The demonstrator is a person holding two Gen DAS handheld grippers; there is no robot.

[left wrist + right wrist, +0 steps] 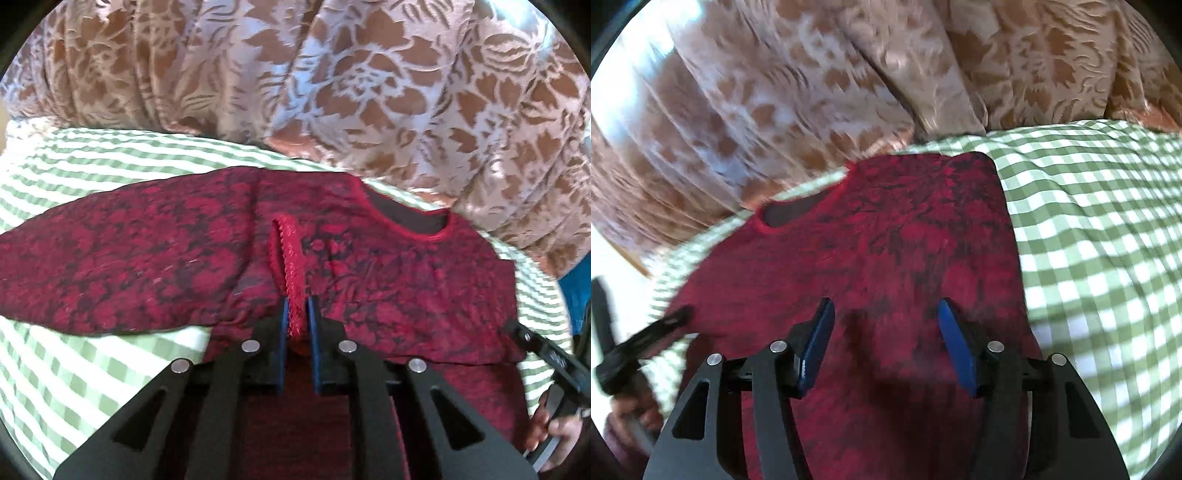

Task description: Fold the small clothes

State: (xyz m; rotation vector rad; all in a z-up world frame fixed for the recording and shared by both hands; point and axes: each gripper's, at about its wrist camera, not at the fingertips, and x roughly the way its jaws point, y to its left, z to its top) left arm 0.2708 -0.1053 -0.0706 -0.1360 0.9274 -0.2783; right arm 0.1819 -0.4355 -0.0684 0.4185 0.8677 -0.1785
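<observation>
A small red top with a dark floral print [388, 280] lies on the green checked cloth [74, 369]. Its neckline [410, 218] points to the back. One sleeve [110, 266] stretches out to the left. My left gripper [296, 314] is shut on the sleeve's fringed red hem [291, 258], near the middle of the top. In the right wrist view the same top [894, 240] fills the middle. My right gripper [884, 321] is open just above the fabric and holds nothing. The right gripper also shows at the left view's right edge [546, 354].
A brown and cream floral curtain [332, 74] hangs close behind the surface. The green checked cloth [1100, 258] spreads to the right of the top. The left gripper and a hand show at the right view's left edge [639, 347].
</observation>
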